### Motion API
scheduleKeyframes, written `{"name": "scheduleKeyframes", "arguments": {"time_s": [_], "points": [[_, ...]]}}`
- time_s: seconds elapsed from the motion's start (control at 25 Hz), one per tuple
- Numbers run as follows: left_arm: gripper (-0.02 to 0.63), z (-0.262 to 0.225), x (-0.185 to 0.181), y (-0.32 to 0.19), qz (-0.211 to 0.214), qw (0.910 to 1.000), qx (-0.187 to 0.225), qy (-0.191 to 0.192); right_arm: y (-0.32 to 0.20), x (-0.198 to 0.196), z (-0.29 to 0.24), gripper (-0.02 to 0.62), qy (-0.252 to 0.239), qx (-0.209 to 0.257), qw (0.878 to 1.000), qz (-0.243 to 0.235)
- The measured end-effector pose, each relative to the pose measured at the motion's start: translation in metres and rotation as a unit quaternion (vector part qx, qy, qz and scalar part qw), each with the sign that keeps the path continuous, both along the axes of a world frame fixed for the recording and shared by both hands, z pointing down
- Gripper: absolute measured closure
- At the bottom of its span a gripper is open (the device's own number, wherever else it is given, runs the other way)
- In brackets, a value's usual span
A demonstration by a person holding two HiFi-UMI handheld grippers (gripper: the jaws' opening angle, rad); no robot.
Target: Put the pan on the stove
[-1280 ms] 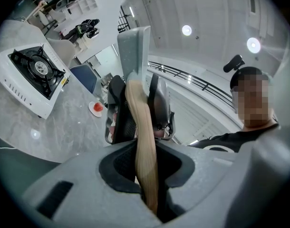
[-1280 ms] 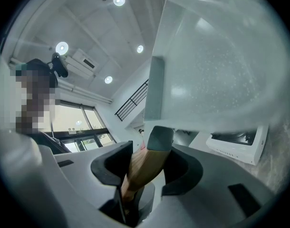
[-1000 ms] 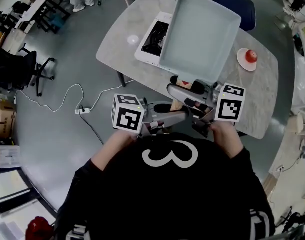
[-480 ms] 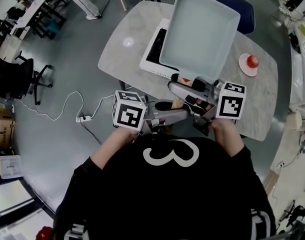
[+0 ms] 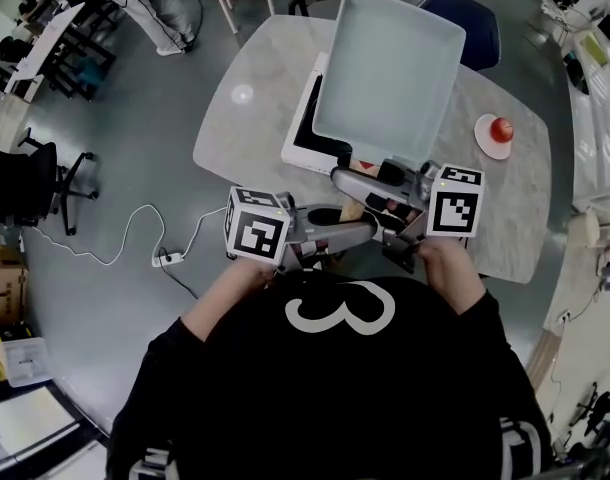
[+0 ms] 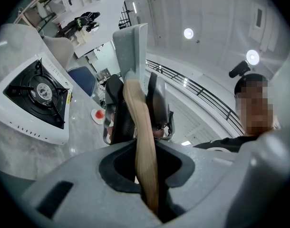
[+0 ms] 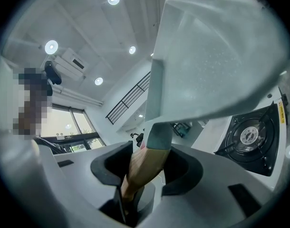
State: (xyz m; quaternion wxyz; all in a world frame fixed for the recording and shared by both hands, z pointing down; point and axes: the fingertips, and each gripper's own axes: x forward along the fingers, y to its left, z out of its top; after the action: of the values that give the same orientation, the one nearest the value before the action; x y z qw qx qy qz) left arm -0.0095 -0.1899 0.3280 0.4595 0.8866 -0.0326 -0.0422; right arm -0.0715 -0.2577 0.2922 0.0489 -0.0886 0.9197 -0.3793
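Head view: pan (image 5: 390, 73) is in the air, tilted steeply with its open side toward the camera. It hangs over the table (image 5: 245, 118) and covers most of the stove (image 5: 307, 133). Looks empty inside. Not set down yet, so I'd call this mid-carry, just ahead of lowering.

Grip: both grippers sit close together on the wooden handle (image 6: 144, 160).
- Left gripper (image 5: 360, 230) is clamped across its thin side, jaws nearly together.
- Right gripper (image 5: 370, 190) is clamped nearer the pan at the ferrule end, jaws wider, taking the broad side.
- Nothing else supports the pan.

Risks from here:
- The whole pan cantilevers off the handle. Wood could roll or slide on the pads, so the pan twists in the grip when it gets levelled.
- The pan body blocks the burner (image 7: 252, 139) from the head view. A blind landing could end off-centre on the pot supports, or put a corner on the white casing so the pan rocks.
- If it comes down tilted, the far edge hits first and shoves the stove along the table.
- Two grippers are on one rigid handle. If the hands move out of step they fight each other and one grip can break loose.
- Plate (image 5: 482, 140) with a red thing (image 5: 501, 128) on it (probably fruit, too small to tell) sits well apart to the right. Low risk unless the pan swings wide.
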Motion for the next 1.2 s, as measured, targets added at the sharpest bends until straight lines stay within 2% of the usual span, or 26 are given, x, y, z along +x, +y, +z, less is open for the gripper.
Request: {"name": "scheduleKeyframes", "arguments": {"time_s": [0.52,1.2], "points": [[0.532,0.018,-0.020,-0.019,0.018,0.9995,-0.025,0.012,-0.023,-0.020,0.025,0.422,0.005,-0.040,0.999,0.007],[0.531,0.043,-0.018,-0.029,0.022,0.9961,-0.084,0.011,-0.036,-0.018,0.060,0.421,0.004,-0.094,0.995,0.012]]}}
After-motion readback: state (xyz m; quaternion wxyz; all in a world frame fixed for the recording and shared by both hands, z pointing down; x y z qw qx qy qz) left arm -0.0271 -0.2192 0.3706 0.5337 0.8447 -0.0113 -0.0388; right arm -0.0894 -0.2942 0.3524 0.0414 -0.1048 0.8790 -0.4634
